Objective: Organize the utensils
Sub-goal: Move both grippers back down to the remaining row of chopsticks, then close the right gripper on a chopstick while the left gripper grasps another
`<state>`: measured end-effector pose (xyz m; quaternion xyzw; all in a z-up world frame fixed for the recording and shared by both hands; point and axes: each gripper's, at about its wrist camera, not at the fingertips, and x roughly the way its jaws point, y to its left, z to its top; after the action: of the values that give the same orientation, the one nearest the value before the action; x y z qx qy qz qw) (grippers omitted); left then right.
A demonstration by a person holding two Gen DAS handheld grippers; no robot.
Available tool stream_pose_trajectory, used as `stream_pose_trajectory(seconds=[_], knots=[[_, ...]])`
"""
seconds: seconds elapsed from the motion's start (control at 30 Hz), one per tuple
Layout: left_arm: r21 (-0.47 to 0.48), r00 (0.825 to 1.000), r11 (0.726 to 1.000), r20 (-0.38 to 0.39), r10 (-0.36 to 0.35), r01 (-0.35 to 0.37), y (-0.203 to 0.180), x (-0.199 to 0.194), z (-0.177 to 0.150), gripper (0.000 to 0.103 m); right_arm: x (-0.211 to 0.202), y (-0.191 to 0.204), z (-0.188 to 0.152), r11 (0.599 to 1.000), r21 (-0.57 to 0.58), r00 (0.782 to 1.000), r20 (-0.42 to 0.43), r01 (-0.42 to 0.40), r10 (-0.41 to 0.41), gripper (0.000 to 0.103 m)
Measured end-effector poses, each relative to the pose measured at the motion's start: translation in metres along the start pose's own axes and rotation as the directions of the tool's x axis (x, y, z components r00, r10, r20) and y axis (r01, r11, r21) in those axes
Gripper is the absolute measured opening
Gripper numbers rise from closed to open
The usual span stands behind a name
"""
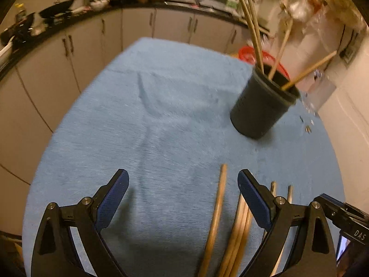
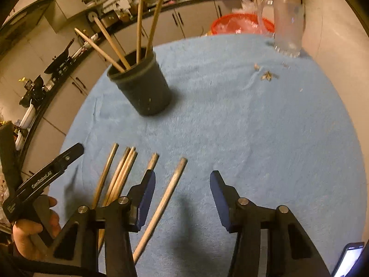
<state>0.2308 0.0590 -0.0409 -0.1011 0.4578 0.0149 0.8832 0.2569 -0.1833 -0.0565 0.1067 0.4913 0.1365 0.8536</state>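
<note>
While four chopsticks already stand in dark holder, far side of blue cloth, approx. six loose sticks lie near edge, so task looks under half done. Left gripper spread wide, one stick btwn jaws, not pinched. Right gripper spread, another stick inside, untouched.

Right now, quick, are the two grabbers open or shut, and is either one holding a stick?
Left gripper: open, holding nothing.
Right gripper: open, holding nothing; one chopstick lies between its jaws.
</note>
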Motion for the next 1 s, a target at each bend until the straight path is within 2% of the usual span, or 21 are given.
stream_pose_trajectory(seconds=[0.07,0.13,0.23,0.37,0.43,0.57,0.6,0.63,0.67,1.0], knots=[[0.031,0.999,0.999,-0.035,-0.009,0.011,-0.006,0.009,0.004,0.079,0.005,-0.001,0.0,1.0,0.014,1.0,-0.019,-0.011,0.012,0.049],[0.048,0.996,0.998,-0.086,-0.025,0.029,-0.011,0.019,0.01,0.057,0.011,-0.003,0.002,0.999,0.04,0.999,-0.042,-0.027,0.028,0.045],[0.042,0.991,0.998,-0.127,-0.041,0.047,-0.014,0.032,0.017,0.055,0.018,-0.006,0.005,0.995,0.082,0.996,-0.07,-0.05,0.056,0.042],[0.056,0.984,0.996,-0.169,-0.062,0.072,-0.02,0.043,0.023,0.05,0.022,-0.006,0.009,0.995,0.087,0.995,-0.085,-0.039,0.046,0.042],[0.072,0.98,0.995,-0.191,-0.056,0.071,-0.023,0.048,0.023,0.046,0.025,-0.005,0.01,0.995,0.09,0.994,-0.097,-0.035,0.044,0.042],[0.112,0.983,0.993,-0.182,-0.015,0.036,-0.027,0.051,0.025,0.039,0.032,-0.005,0.013,0.996,0.088,0.993,-0.117,-0.01,0.02,0.039],[0.116,0.983,0.992,-0.182,-0.02,0.042,-0.027,0.05,0.025,0.031,0.034,-0.005,0.014,0.996,0.088,0.992,-0.122,-0.005,0.016,0.034],[0.113,0.982,0.992,-0.184,-0.034,0.055,-0.028,0.05,0.026,0.008,0.036,-0.004,0.015,0.996,0.087,0.992,-0.126,-0.002,0.013,0.031],[0.122,0.979,0.992,-0.203,-0.012,0.038,-0.028,0.053,0.026,0.001,0.037,-0.005,0.015,0.996,0.086,0.991,-0.13,0.0,0.011,0.029],[0.111,0.976,0.991,-0.215,-0.044,0.069,-0.013,0.057,0.03,0.0,0.05,0.0,0.023,0.997,0.058,0.986,-0.159,0.047,-0.038,0.025]])
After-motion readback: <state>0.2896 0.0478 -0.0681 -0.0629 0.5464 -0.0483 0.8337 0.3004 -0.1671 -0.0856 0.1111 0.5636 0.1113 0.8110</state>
